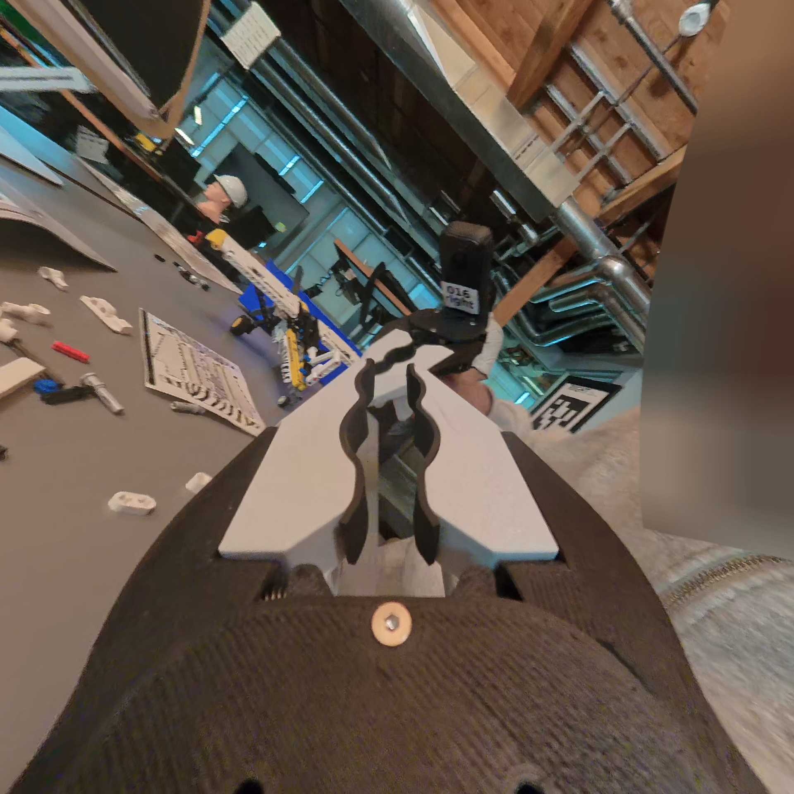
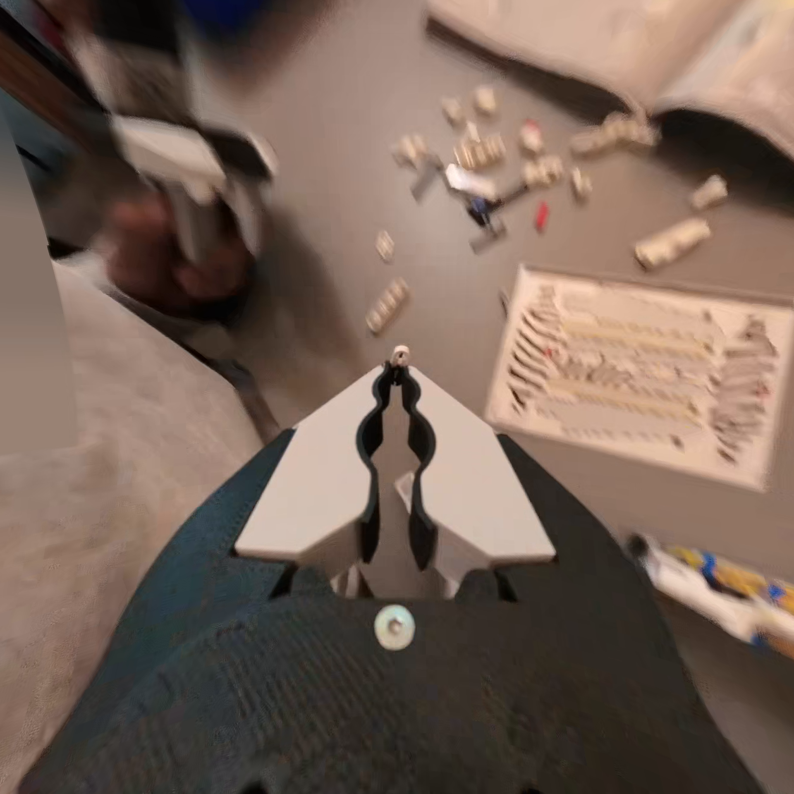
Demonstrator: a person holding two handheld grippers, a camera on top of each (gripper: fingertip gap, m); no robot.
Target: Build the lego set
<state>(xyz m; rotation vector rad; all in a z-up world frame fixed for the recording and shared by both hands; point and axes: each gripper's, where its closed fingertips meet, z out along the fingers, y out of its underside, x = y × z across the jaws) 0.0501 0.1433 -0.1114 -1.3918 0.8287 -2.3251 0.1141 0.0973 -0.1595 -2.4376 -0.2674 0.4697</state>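
My right gripper point(image 2: 398, 369) is shut on a small white lego piece point(image 2: 402, 355) that sticks out past its tips, held above the grey table point(image 2: 343, 129). The view is motion-blurred. My left gripper point(image 1: 390, 370) is raised and tilted, its jaws parted with a narrow gap and nothing seen between them. The right gripper point(image 1: 434, 335) shows just beyond its tips. The left gripper point(image 2: 193, 180) shows blurred at upper left in the right wrist view, in a hand. A partly built white, yellow and blue lego model point(image 1: 292, 326) stands at the table's far side.
A printed parts sheet point(image 1: 197, 374) point(image 2: 636, 378) lies flat on the table. Loose pieces are scattered: white ones point(image 1: 105, 313), a red one point(image 1: 71, 351), a grey pin point(image 1: 101, 391), a cluster point(image 2: 494, 159). An open booklet point(image 2: 644, 51) lies behind. A person's light sleeve point(image 2: 107, 429) is close by. The grippers' ends are close to 10 centimetres from one another.
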